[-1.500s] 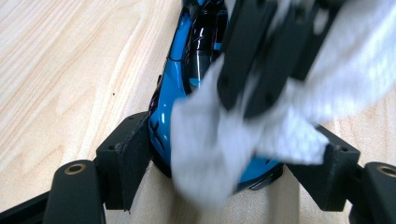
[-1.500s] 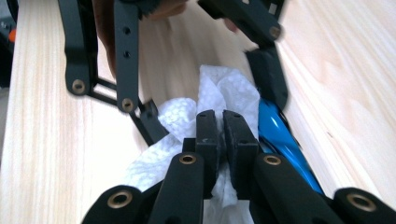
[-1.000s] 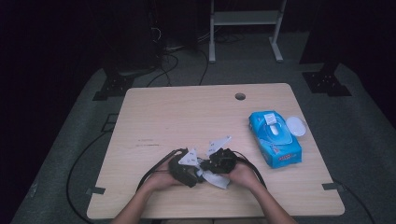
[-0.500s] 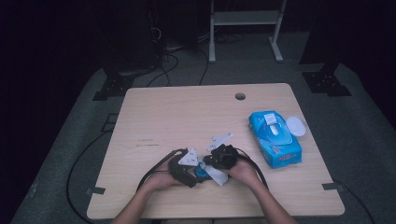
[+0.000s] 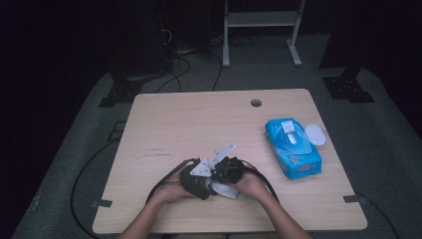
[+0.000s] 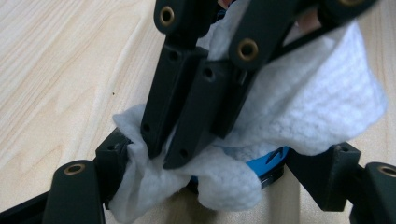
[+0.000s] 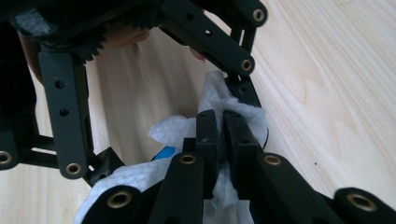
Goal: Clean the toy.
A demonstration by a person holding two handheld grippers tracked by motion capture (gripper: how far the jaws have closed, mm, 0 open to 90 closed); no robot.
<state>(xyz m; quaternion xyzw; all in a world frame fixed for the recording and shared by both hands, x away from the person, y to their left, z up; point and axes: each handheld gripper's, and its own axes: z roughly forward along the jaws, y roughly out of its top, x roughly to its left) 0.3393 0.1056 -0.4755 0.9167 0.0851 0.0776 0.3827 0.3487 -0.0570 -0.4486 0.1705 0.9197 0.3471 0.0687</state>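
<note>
Near the table's front edge both hands hold the grippers tip to tip. My left gripper (image 5: 198, 183) (image 6: 224, 163) has its jaws set wide around a small blue round thing (image 6: 275, 156) (image 7: 162, 153) with a dark rim, which is wrapped in a white tissue (image 6: 317, 107) (image 7: 173, 128) (image 5: 225, 190). It holds this just above the wood. My right gripper (image 5: 226, 172) (image 7: 223, 119) comes at it from the other side, jaws shut on a fold of the tissue. In the left gripper view those jaws (image 6: 173, 149) reach down from the top. Most of the blue thing is hidden by the tissue.
A blue tissue packet (image 5: 293, 149) lies at the right of the table (image 5: 199, 119), with a white oval lid (image 5: 316, 134) beside it. A cable hole (image 5: 256, 103) sits near the far edge. Black cables (image 5: 164, 181) loop off the front left.
The right gripper has shifted slightly toward the left one; both grips are unchanged.
</note>
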